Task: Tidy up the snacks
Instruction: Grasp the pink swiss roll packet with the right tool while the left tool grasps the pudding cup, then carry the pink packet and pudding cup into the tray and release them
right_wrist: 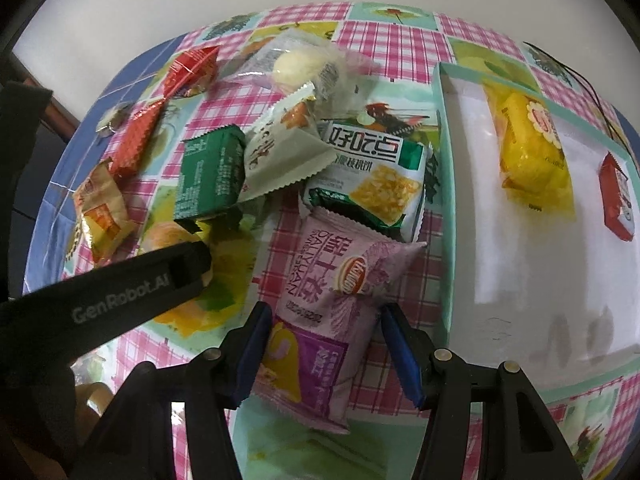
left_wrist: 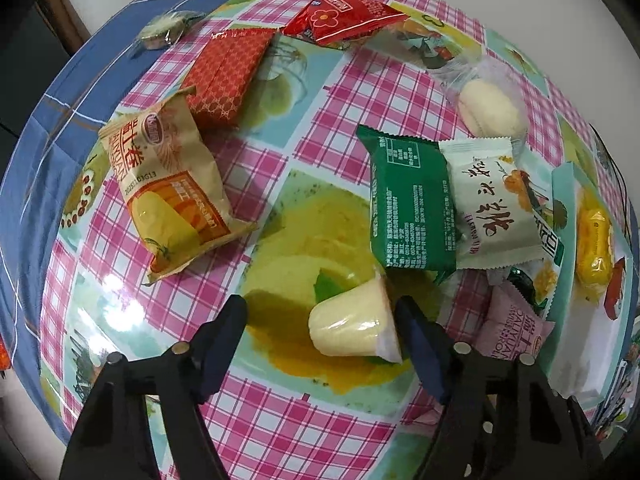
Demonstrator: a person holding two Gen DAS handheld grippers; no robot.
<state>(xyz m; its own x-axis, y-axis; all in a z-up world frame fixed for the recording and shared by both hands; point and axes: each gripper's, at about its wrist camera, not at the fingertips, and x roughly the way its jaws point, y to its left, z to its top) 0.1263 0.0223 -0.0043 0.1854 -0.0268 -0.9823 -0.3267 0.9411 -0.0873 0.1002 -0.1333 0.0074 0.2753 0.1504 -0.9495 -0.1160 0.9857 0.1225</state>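
Inside white box [right_wrist: 516, 240], two snacks, yellow packet [right_wrist: 534, 160], red packet [right_wrist: 618, 200]

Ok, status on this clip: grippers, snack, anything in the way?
Left gripper open around pale yellow jelly cup. Right gripper open around pink Daliyuan packet. White box holds two snacks. Green-white biscuit packet overlaps pink packet's far end.

- left gripper [left_wrist: 322, 322]: black plastic frame, dark blue finger pads [left_wrist: 420, 354], silver round pins at the pivots
- right gripper [right_wrist: 322, 338]: same build, brighter blue pads
- white "GenRobot.AI" lettering on the black arm, probably the left unit
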